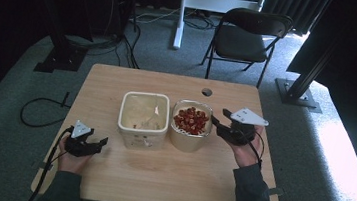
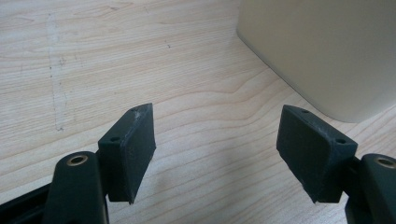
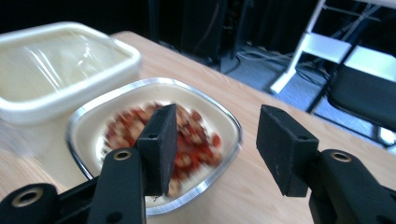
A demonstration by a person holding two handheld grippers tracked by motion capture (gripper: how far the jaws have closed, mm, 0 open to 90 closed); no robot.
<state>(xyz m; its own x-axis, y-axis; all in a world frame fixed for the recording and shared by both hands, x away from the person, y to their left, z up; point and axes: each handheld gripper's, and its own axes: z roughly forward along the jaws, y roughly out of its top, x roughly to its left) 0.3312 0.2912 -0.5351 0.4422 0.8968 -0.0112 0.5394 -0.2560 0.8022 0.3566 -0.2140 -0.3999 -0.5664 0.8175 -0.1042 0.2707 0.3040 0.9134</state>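
— What sits beyond the wooden table (image 1: 108,173)?
— A black folding chair (image 1: 246,37) on grey carpet, just past the table's far edge.
— Anything else near the chair?
— A white stand leg (image 1: 180,15) to its left, and black cables (image 1: 122,44) farther left.

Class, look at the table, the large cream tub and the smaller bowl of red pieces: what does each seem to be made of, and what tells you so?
Table: pale wood or wood-look laminate, matt, with visible grain lines.
Large cream tub: probably plastic, smooth, slightly translucent, with a rounded moulded rim.
Smaller bowl: cream body, maybe plastic or ceramic, with a shiny silvery rim that looks metallic.
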